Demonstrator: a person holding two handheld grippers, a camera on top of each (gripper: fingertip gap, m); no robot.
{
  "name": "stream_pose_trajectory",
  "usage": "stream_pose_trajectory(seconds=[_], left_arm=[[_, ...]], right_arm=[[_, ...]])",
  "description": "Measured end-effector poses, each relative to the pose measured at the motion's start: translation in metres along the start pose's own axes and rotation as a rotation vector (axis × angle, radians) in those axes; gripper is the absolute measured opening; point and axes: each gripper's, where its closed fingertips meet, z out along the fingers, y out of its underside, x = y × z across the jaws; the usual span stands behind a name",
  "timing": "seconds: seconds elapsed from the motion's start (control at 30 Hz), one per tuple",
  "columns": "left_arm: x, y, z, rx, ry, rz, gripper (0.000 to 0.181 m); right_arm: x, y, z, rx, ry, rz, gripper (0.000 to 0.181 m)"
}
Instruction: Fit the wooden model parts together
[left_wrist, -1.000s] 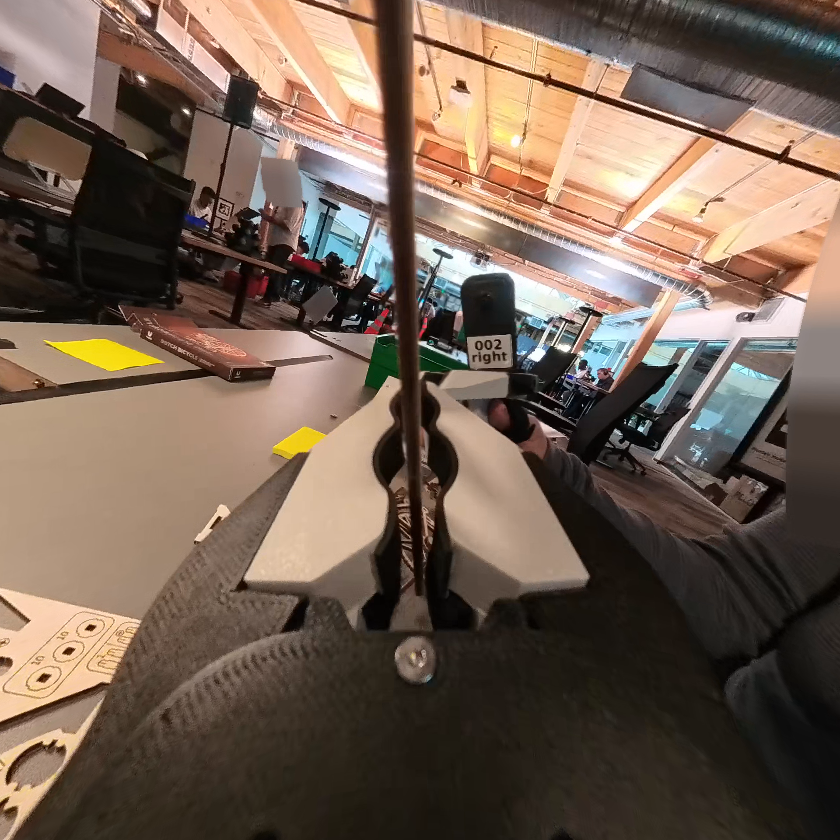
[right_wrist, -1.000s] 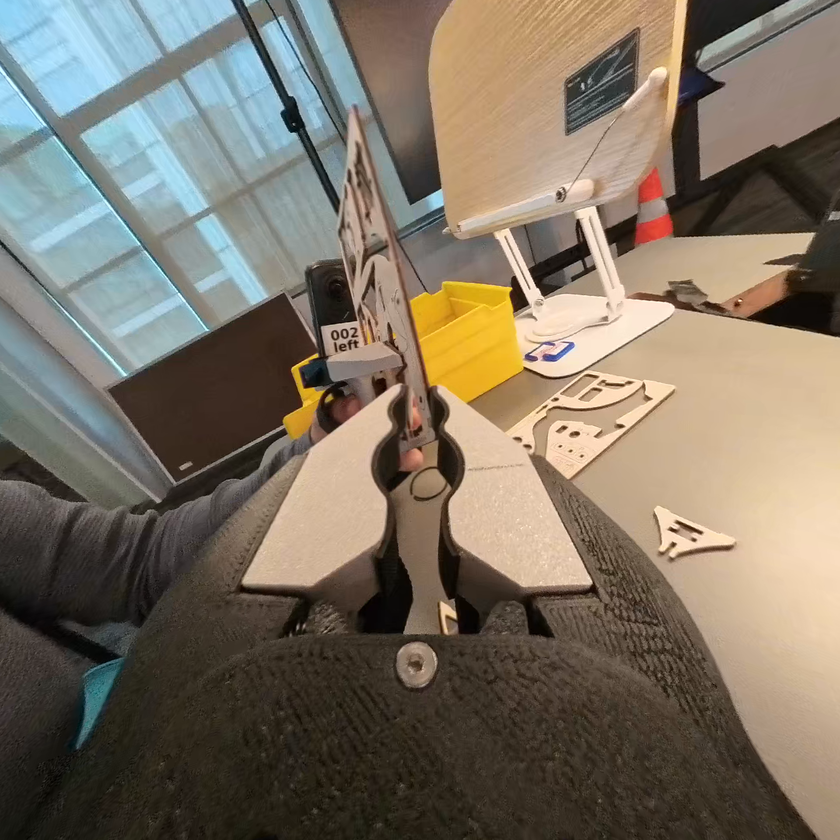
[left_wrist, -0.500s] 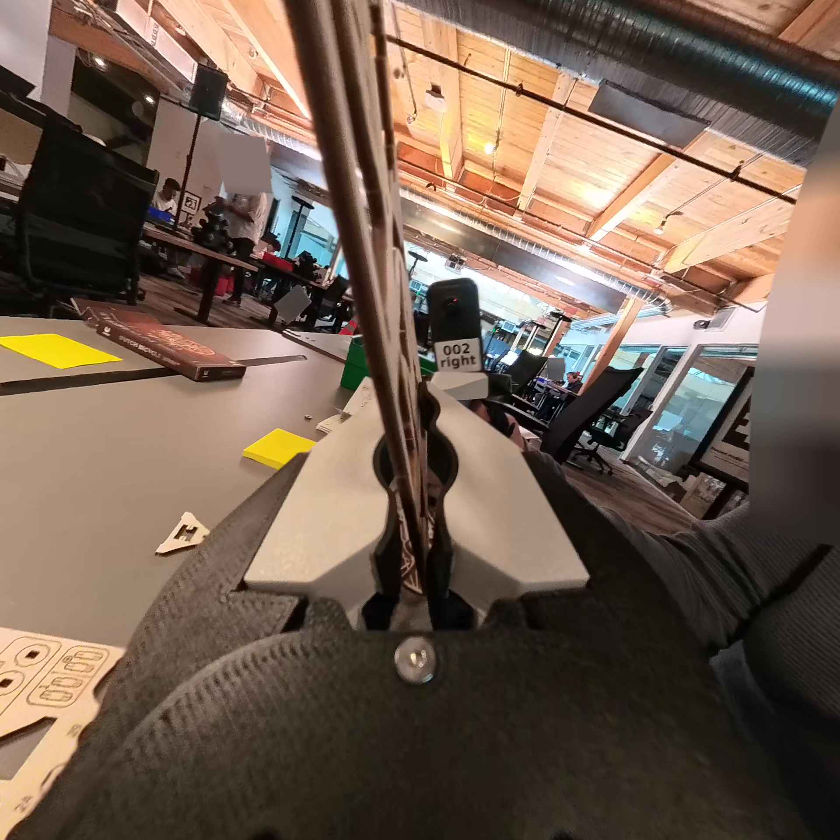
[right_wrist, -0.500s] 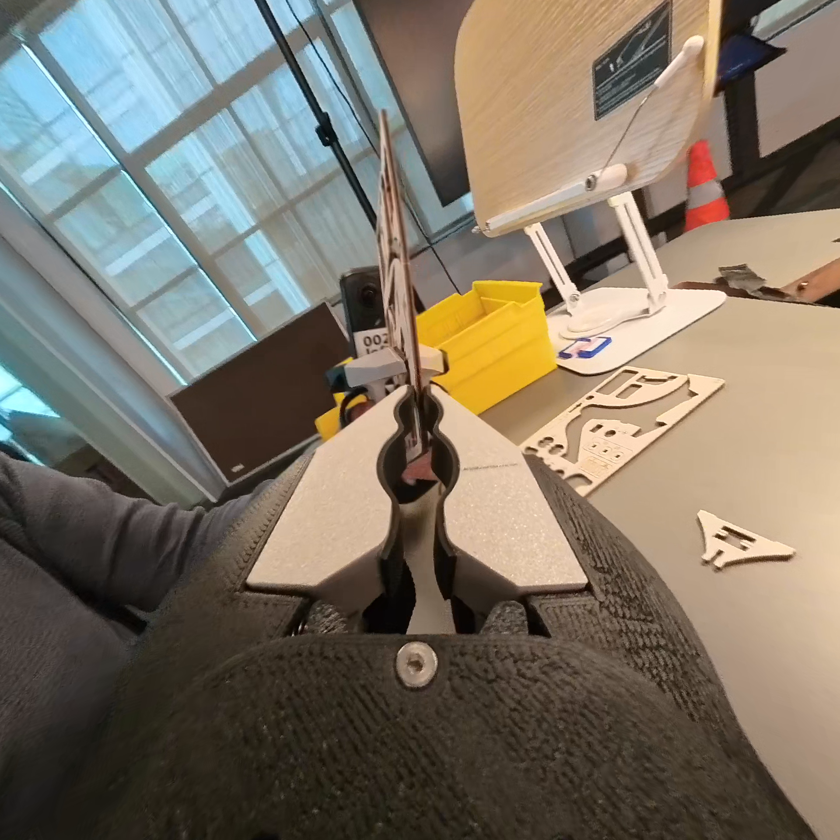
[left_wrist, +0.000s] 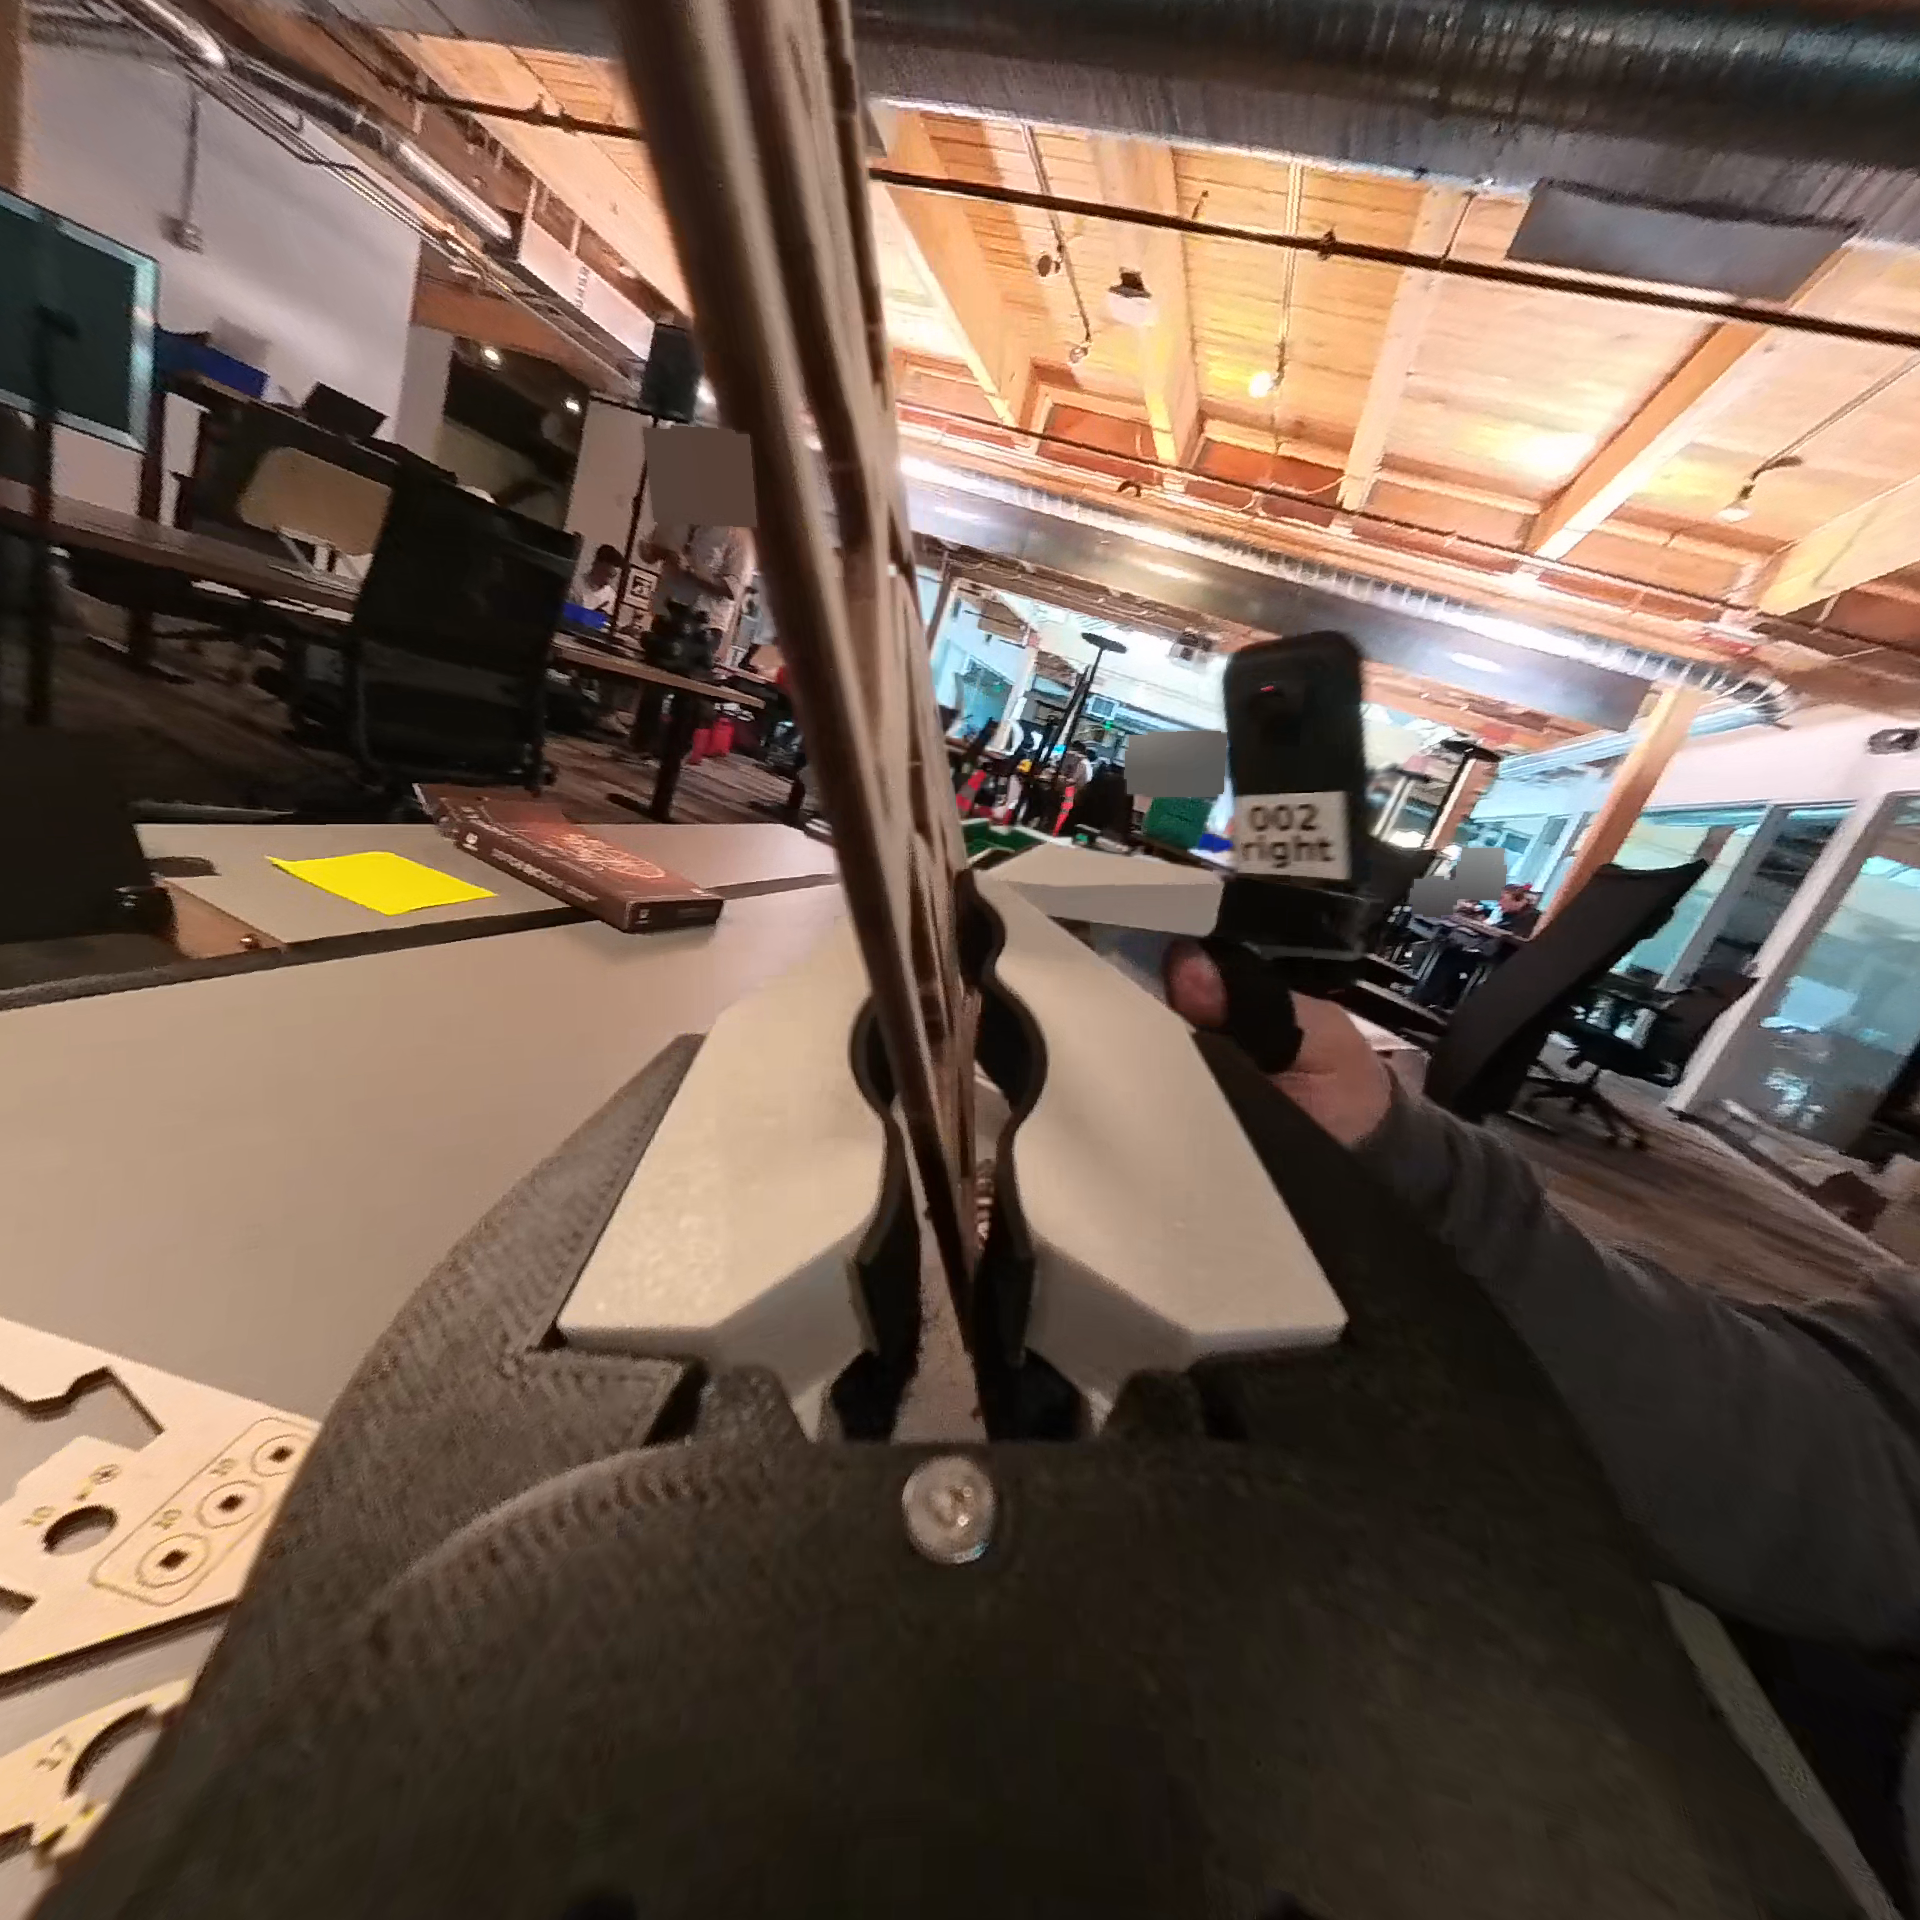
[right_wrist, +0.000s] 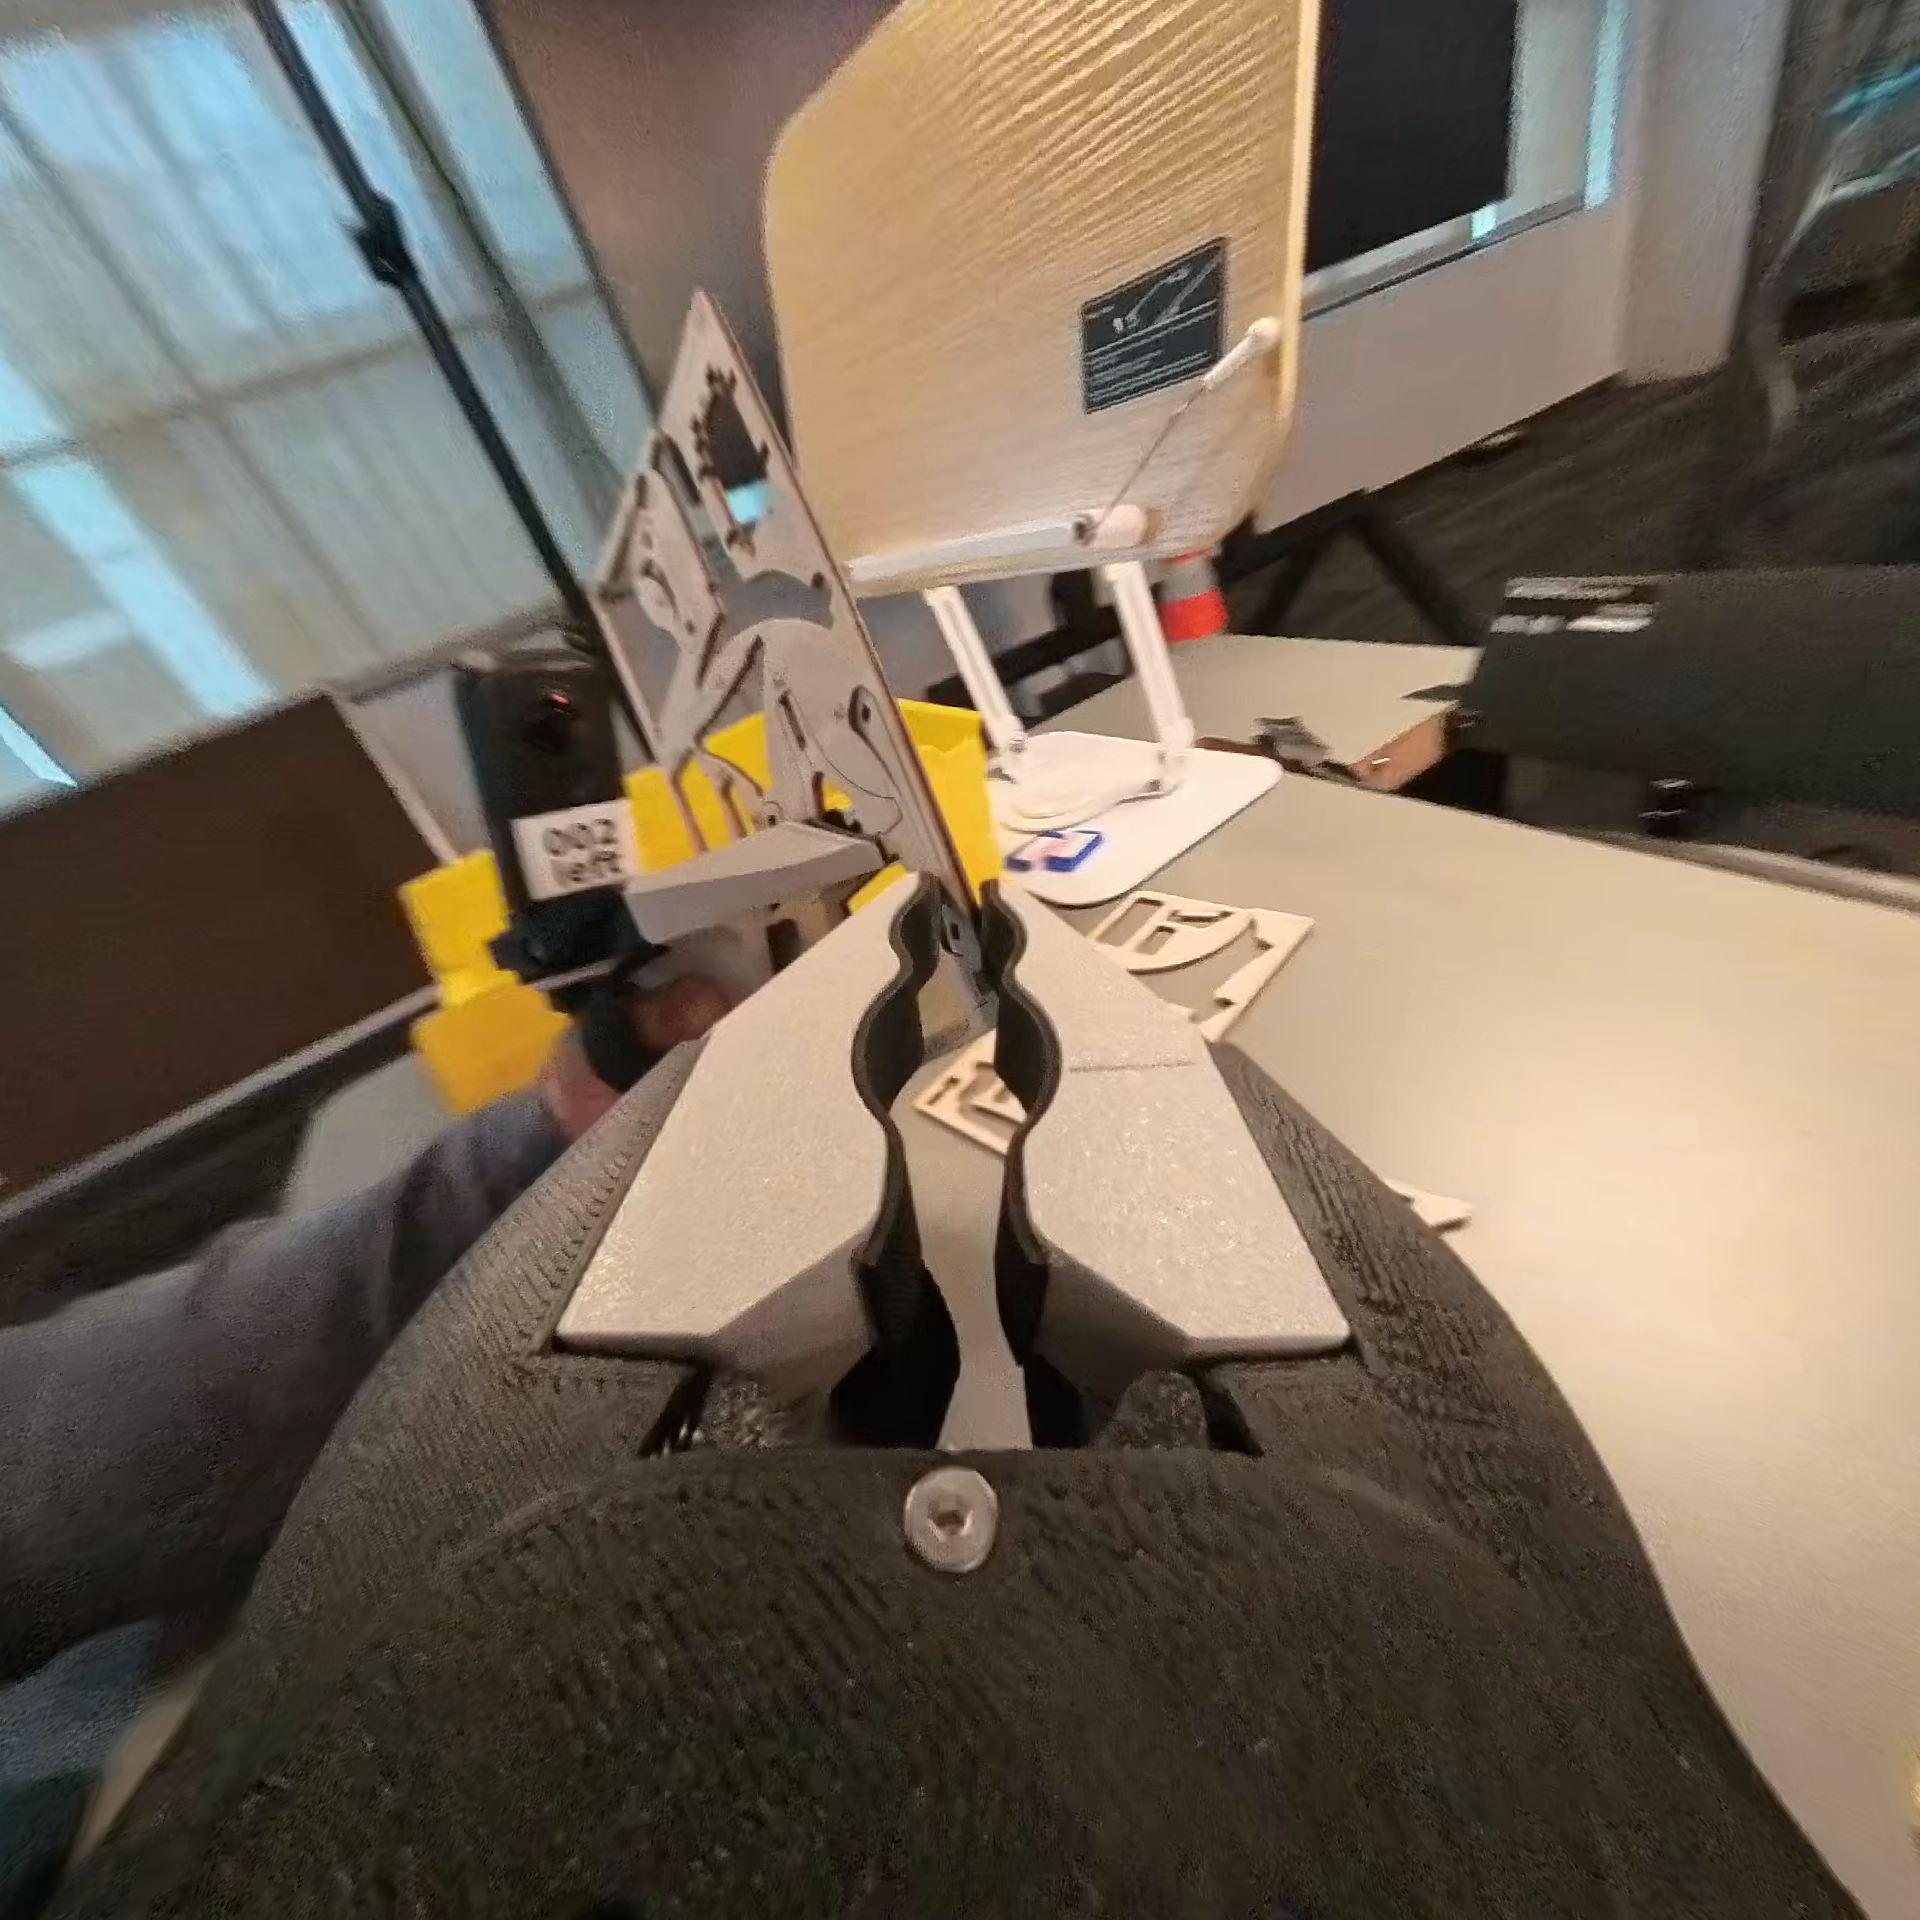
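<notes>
A thin laser-cut wooden sheet (left_wrist: 800, 582) stands edge-on between the fingers of my left gripper (left_wrist: 951, 935), which is shut on its lower edge. In the right wrist view the same sheet (right_wrist: 748, 623) leans left with its cut-out face showing. My right gripper (right_wrist: 954, 904) pinches the sheet's lower right corner at the fingertips. The left gripper (right_wrist: 748, 873) shows there holding the sheet from the left. The right gripper (left_wrist: 1101, 894) shows in the left wrist view, just right of the sheet, held by a hand.
Both grippers are above a grey table (right_wrist: 1610, 1091). Punched-out wooden sheets lie on it (right_wrist: 1205, 935) (left_wrist: 135, 1496). A yellow bin (right_wrist: 951, 779) and a pale book stand (right_wrist: 1039, 312) are behind. A brown box (left_wrist: 582, 862) and a yellow note (left_wrist: 379, 881) lie far left. Only a small space, under 4 cm, lies between the two pairs of fingers.
The sheet has tilted from near upright to leaning left, and its face has turned toward the right camera. The right gripper has shifted to the right in the left wrist view.
</notes>
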Motion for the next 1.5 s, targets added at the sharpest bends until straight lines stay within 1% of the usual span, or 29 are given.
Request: stream_pose_trajectory(seconds=[0.1,0.17,0.23,0.33,0.37,0.43,0.5,0.6,0.67,0.73,0.83,0.9,0.97,1.0,1.07,1.1,1.13,1.2,1.27,1.37,1.5], left_arm=[[-0.002,0.0,-0.001,-0.013,-0.022,0.035,0.001],[0.0,-0.002,-0.003,-0.013,-0.003,0.049,0.001],[0.008,-0.007,-0.005,0.0,0.059,0.013,0.001],[0.015,0.002,-0.001,-0.051,0.093,0.025,0.001],[0.015,0.003,0.0,-0.049,0.094,0.018,0.001],[0.015,0.004,0.0,-0.05,0.109,-0.005,0.001],[0.013,0.007,0.002,-0.06,0.089,-0.004,0.001],[0.008,0.01,0.004,-0.075,0.037,0.015,0.002],[0.008,0.012,0.005,-0.087,0.012,0.04,0.002],[0.006,0.015,0.008,-0.112,-0.035,0.111,0.002],[-0.001,0.018,0.006,-0.118,-0.056,0.117,0.002],[-0.005,0.018,0.005,-0.099,-0.058,0.074,0.002],[-0.011,0.019,0.005,-0.085,-0.066,0.021,0.002],[-0.016,0.018,0.003,-0.076,-0.083,0.012,0.001],[-0.018,0.007,-0.004,-0.029,-0.073,-0.021,0.001],[-0.018,0.002,-0.006,-0.004,-0.065,-0.036,0.001],[-0.016,-0.001,-0.008,0.006,-0.045,-0.046,0.001],[-0.013,-0.002,-0.009,-0.002,-0.03,-0.038,0.001],[-0.01,0.001,-0.006,-0.022,-0.022,-0.014,0.001],[-0.007,0.006,-0.002,-0.042,-0.024,0.005,0.001],[-0.008,0.011,0.001,-0.067,-0.05,0.032,0.002]], right_arm=[[0.001,0.0,0.002,-0.012,0.103,-0.126,0.006],[-0.001,-0.001,0.003,-0.004,0.09,-0.156,0.006],[-0.01,-0.006,0.001,0.049,-0.027,-0.105,0.006],[-0.016,-0.013,-0.004,0.109,-0.205,0.099,0.003],[-0.015,-0.013,-0.005,0.109,-0.227,0.127,0.002],[-0.015,-0.01,-0.006,0.081,-0.239,0.112,0.002],[-0.012,-0.008,-0.006,0.061,-0.198,0.073,0.002],[-0.005,-0.005,-0.004,0.023,-0.079,-0.024,0.002],[0.0,-0.004,-0.004,-0.002,0.019,-0.125,0.0],[0.005,-0.003,-0.004,-0.033,0.123,-0.249,0.0],[0.008,0.001,-0.001,-0.064,0.172,-0.285,0.0],[0.01,0.002,0.001,-0.067,0.182,-0.267,0.001],[0.011,0.002,0.001,-0.056,0.15,-0.195,0.002],[0.01,0.0,0.0,-0.04,0.127,-0.17,0.005],[0.012,-0.002,-0.003,-0.028,0.102,-0.129,0.018],[0.013,-0.001,-0.004,-0.038,0.087,-0.113,0.019],[0.012,0.001,-0.003,-0.046,0.069,-0.094,0.02],[0.013,0.006,-0.001,-0.062,0.053,-0.069,0.017],[0.015,0.008,0.0,-0.069,0.077,-0.089,0.015],[0.013,0.007,0.0,-0.061,0.071,-0.084,0.017],[0.023,0.011,0.0,-0.096,0.176,-0.163,0.023]])
